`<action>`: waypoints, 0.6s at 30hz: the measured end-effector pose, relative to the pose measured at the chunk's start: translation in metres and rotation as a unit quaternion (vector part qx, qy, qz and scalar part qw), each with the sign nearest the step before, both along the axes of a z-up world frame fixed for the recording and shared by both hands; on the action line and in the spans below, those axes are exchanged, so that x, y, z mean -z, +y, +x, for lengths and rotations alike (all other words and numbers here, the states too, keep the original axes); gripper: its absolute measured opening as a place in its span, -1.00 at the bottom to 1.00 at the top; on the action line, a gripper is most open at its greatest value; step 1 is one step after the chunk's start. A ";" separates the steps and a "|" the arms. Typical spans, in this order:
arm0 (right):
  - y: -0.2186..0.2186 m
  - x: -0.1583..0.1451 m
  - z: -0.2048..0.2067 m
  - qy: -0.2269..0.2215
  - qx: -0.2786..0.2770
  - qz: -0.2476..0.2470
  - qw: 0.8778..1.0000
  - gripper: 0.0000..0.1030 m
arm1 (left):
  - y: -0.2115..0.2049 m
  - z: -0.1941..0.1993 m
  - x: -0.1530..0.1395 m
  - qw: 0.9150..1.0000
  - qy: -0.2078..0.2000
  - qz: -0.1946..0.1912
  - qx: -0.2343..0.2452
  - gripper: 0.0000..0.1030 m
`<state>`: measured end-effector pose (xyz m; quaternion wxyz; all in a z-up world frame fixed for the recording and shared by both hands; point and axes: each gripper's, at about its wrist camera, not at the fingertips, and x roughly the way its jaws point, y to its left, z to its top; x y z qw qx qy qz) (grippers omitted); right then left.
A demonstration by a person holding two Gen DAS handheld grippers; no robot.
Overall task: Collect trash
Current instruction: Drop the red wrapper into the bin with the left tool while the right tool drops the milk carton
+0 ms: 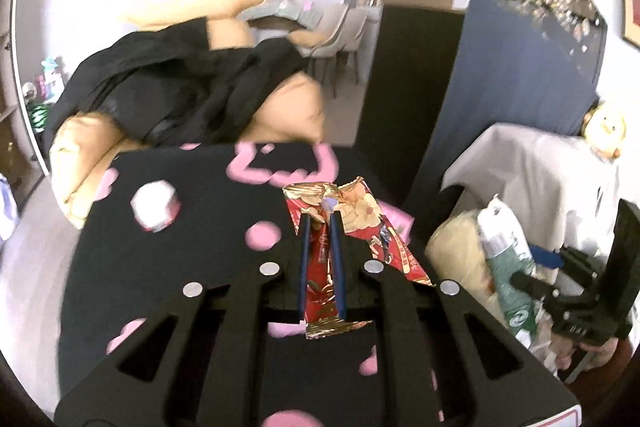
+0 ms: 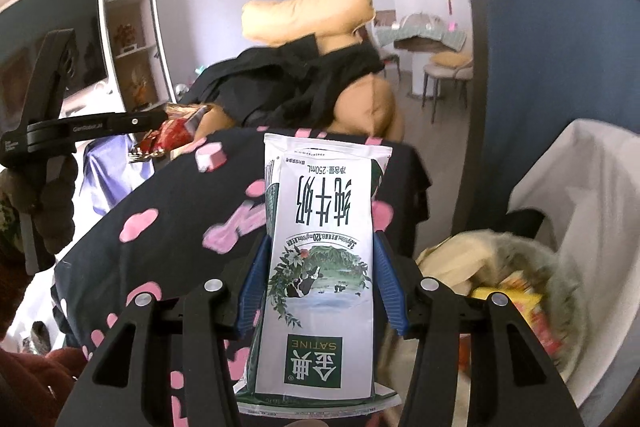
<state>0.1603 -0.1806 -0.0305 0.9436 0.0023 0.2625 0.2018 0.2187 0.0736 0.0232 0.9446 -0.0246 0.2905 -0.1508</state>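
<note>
My left gripper (image 1: 320, 217) is shut on a red and gold snack wrapper (image 1: 360, 223), held above a black cloth with pink shapes (image 1: 180, 267). From the right wrist view the same wrapper (image 2: 172, 135) hangs from the left gripper (image 2: 160, 119) at the left. My right gripper (image 2: 321, 239) is shut on a white and green milk carton (image 2: 320, 267), its blue pads (image 2: 256, 283) pressing both sides. The carton (image 1: 504, 259) also shows at the right of the left wrist view. A small white and pink piece of trash (image 1: 154, 205) lies on the cloth.
A bin with a white liner (image 2: 560, 187) stands at the right, with yellow and red packaging (image 2: 520, 295) inside. Tan cushions under a black garment (image 1: 180, 87) lie beyond the cloth. A dark blue panel (image 1: 500, 67) rises at the right. Dining chairs (image 1: 344, 27) stand far back.
</note>
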 end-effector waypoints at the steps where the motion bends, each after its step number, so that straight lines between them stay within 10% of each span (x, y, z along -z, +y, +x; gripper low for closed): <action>1: -0.006 -0.005 0.000 -0.008 0.005 -0.004 1.000 -0.06 | -0.007 0.003 -0.002 1.000 0.000 -0.007 0.005 -0.82; 18: -0.146 -0.019 -0.007 -0.015 0.165 -0.035 0.986 -0.06 | -0.194 0.049 0.053 0.978 0.094 -0.049 0.179 -0.82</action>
